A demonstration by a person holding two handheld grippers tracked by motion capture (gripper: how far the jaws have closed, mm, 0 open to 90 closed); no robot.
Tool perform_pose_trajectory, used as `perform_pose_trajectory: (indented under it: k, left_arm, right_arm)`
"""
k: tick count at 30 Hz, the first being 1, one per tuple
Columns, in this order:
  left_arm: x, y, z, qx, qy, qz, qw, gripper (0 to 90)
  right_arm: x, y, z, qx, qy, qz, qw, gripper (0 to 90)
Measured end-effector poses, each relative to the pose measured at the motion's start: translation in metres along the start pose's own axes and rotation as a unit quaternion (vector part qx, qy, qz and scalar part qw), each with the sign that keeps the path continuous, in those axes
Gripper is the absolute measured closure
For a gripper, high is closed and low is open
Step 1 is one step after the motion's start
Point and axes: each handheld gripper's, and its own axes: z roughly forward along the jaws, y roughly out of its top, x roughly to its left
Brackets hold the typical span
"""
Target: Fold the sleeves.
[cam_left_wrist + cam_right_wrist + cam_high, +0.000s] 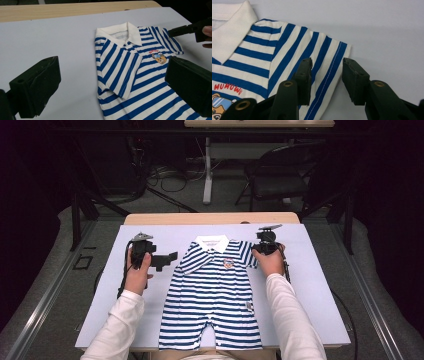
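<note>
Striped romper [212,295] lies flat, front up, on pale sheet [310,285] covering the counter [210,218]; leg end nearest the person, collar at far end. Blue/white horiz. stripes, white collar [212,243], short sleeves spread out to both sides.

Small tag on lower hem side in high view, too small to read. Chest print: cartoon animal w/ goggles [160,58], red lettering arched above it. In right gripper view the visible part reads approx. "HUMOWU" [227,88] (cut off at frame edge, so not sure of full word). No other legible writing.

Left hand-held gripper [167,258]: held in left hand, just beside romper's left sleeve [117,75], over bare sheet. Jaws spread wide, nothing between them; in left gripper view one jaw sits over the sheet, the other over the striped body.

Right hand-held gripper [327,75]: at romper's right sleeve [312,55], low over it. Jaws partly spread, straddling the sleeve's hemmed outer edge; one over the stripes, the other over the sheet past the hem. Pads not pressing fabric; nothing pinched.

Beyond counter: folding chair [277,177], cables on floor [170,177], second table's leg [207,170].
</note>
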Motion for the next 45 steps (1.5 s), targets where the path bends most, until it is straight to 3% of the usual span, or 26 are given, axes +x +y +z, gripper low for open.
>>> perform_pose_trajectory:
  k: [14, 29, 45]
  left_arm:
    - [-0.0005, -0.0006, 0.0016, 0.002, 0.000, 0.001, 1.0000, 0.5]
    - [0.0002, -0.0011, 0.0016, 0.004, 0.003, 0.000, 1.0000, 0.5]
    - [0.0002, -0.0013, 0.0022, 0.003, 0.002, 0.000, 1.0000, 0.5]
  right_arm:
    - [-0.0050, -0.0015, 0.0042, 0.005, -0.008, 0.014, 0.9999, 64.9]
    - [-0.0065, -0.0028, 0.0061, 0.007, -0.013, 0.011, 0.9998, 71.3]
    - [0.0015, -0.0037, 0.0051, 0.001, -0.020, -0.004, 0.9998, 88.3]
